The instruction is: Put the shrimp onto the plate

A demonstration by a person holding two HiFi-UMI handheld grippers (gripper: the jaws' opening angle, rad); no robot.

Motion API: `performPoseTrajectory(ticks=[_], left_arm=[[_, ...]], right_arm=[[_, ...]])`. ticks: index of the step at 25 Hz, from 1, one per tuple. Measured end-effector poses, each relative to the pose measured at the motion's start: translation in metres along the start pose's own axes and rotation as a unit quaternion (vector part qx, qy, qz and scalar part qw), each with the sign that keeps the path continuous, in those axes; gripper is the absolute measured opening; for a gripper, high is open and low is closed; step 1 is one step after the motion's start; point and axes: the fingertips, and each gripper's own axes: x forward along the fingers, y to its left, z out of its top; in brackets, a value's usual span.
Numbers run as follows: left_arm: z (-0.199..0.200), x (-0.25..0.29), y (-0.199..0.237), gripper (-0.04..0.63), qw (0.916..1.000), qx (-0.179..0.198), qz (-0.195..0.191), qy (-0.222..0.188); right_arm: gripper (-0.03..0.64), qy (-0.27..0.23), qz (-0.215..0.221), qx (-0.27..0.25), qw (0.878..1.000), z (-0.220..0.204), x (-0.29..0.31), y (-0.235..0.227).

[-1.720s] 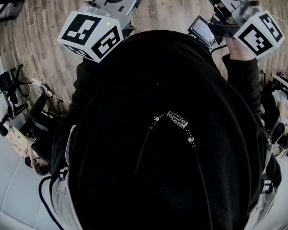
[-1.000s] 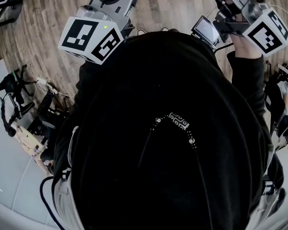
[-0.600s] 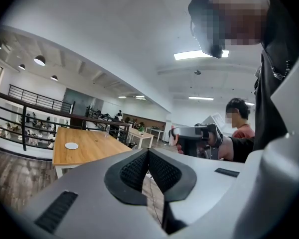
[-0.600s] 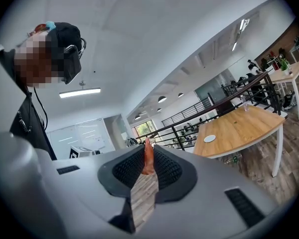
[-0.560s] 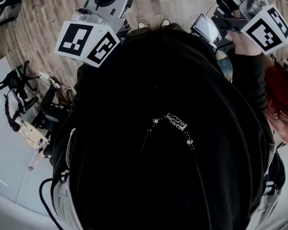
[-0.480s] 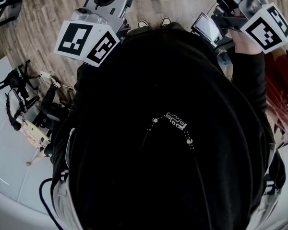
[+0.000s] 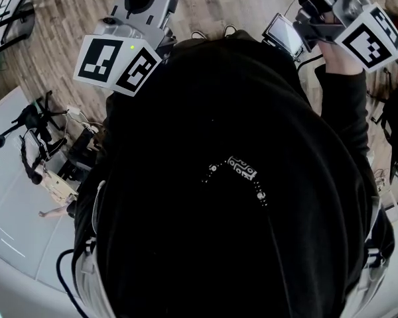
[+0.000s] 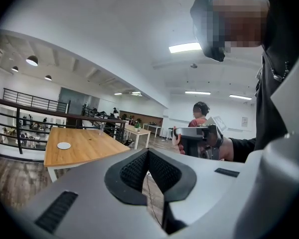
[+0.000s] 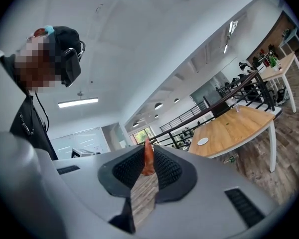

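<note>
An orange shrimp (image 9: 148, 158) stands upright between the black pads of my right gripper (image 9: 148, 152), which is shut on it. A small white plate (image 9: 203, 141) lies on a wooden table (image 9: 239, 123) far off to the right. My left gripper (image 8: 147, 152) has its pads meeting at the tip with nothing between them. The left gripper view shows the same white plate (image 8: 64, 145) on the wooden table (image 8: 84, 146) and, to the right, the right gripper in a hand (image 8: 197, 139). In the head view only the marker cubes (image 7: 116, 61) (image 7: 371, 35) show above a black hoodie; the jaws are cut off.
A white table (image 7: 13, 224) at the lower left carries cables and equipment (image 7: 43, 158). Wood floor (image 7: 66, 25) lies ahead. A black railing (image 8: 20, 128) runs behind the wooden table. Another person in red (image 8: 199, 116) stands in the background.
The head view has swung: the white table at the left has come further into view, and a red shape at the right came and went. Both grippers stay raised before the chest.
</note>
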Motion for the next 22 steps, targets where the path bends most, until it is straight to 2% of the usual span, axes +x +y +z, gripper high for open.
performPoseTrajectory(ticks=[5, 12, 17, 22], left_arm=[[0.002, 0.001, -0.012, 0.006, 1.0, 0.005, -0.005, 0.002], [0.008, 0.011, 0.0, 0.006, 0.9997, 0.01, -0.016, -0.018], [0.017, 0.03, 0.009, 0.006, 0.9994, 0.008, -0.029, -0.018], [0.029, 0.044, 0.028, 0.006, 0.9984, 0.022, -0.047, -0.022]], right_arm=[[0.066, 0.004, -0.015, -0.005, 1.0, 0.001, -0.017, -0.005], [0.066, -0.002, -0.026, -0.016, 1.0, 0.009, -0.011, -0.017], [0.066, -0.008, -0.034, -0.03, 0.999, 0.022, -0.007, -0.02], [0.066, -0.012, -0.041, -0.042, 0.998, 0.035, 0.009, -0.028]])
